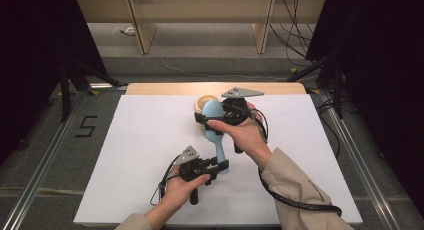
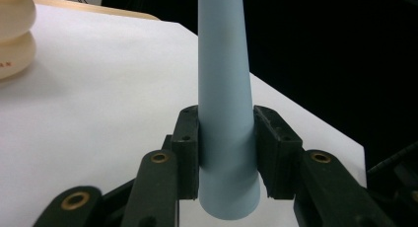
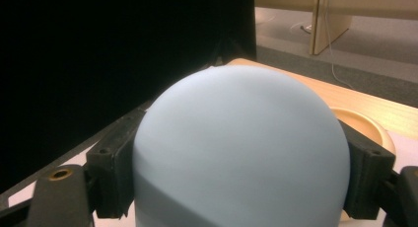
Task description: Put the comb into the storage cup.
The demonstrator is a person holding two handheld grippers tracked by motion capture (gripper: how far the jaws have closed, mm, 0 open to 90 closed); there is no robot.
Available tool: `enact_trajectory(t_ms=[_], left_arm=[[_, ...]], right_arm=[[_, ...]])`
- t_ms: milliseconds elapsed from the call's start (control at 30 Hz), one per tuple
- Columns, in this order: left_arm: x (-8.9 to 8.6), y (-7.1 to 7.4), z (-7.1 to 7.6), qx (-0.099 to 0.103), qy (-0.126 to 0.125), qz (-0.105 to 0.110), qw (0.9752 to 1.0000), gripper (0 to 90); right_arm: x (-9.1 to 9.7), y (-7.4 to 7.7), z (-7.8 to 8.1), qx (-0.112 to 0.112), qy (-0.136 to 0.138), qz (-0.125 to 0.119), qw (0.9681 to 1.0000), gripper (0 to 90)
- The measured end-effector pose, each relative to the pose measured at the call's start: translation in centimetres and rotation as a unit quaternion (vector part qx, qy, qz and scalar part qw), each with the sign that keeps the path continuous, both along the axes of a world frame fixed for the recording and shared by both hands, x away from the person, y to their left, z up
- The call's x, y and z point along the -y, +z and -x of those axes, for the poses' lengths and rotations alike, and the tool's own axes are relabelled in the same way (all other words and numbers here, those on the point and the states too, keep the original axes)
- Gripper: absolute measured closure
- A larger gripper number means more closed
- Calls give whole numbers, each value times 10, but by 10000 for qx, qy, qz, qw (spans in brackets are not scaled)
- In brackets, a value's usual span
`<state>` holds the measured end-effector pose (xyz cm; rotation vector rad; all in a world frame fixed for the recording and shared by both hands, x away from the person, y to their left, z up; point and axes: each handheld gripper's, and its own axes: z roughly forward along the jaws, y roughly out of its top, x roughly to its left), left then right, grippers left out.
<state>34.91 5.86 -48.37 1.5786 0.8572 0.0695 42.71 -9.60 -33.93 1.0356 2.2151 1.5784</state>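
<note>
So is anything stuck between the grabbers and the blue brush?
Nothing visible is. The left gripper has its jaws pressed right on the light blue plastic hairbrush at its handle, and the right gripper clamps its rounded head directly.

The left hand point(image 1: 182, 182) reaches in from the near edge, its left gripper point(image 1: 220, 165) pointing right with jaws clamped tight. The right hand point(image 1: 242, 132), in a beige sleeve point(image 1: 295, 190), angles its right gripper point(image 1: 202, 117) leftward, jaws spread wide and pressing.

Recording lab: black curtains point(image 1: 30, 50), floor cables point(image 1: 295, 35)
</note>
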Motion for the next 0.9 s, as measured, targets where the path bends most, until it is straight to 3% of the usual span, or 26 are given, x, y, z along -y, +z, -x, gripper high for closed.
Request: enact_trajectory(t_ms=[467, 667, 767, 800, 867, 900], left_arm=[[-3, 6, -1, 330, 107, -335, 9988, 628], [-4, 8, 1, 538, 123, -594, 9967, 592], [-4, 8, 1, 568, 91, -715, 9958, 501], [-3, 8, 2, 602, 89, -802, 9949, 501], [-3, 9, 4, 614, 112, -986, 9932, 365], [-3, 10, 5, 643, 124, -1090, 9919, 365]], right_arm=[[2, 2, 2, 172, -134, -264, 9994, 208], [2, 3, 1, 194, -177, -340, 9991, 208], [3, 5, 1, 238, -212, -379, 9988, 208], [4, 6, 1, 243, -232, -387, 9987, 208], [6, 8, 0, 322, -305, -453, 9980, 208], [6, 8, 0, 322, -305, -453, 9980, 208]])
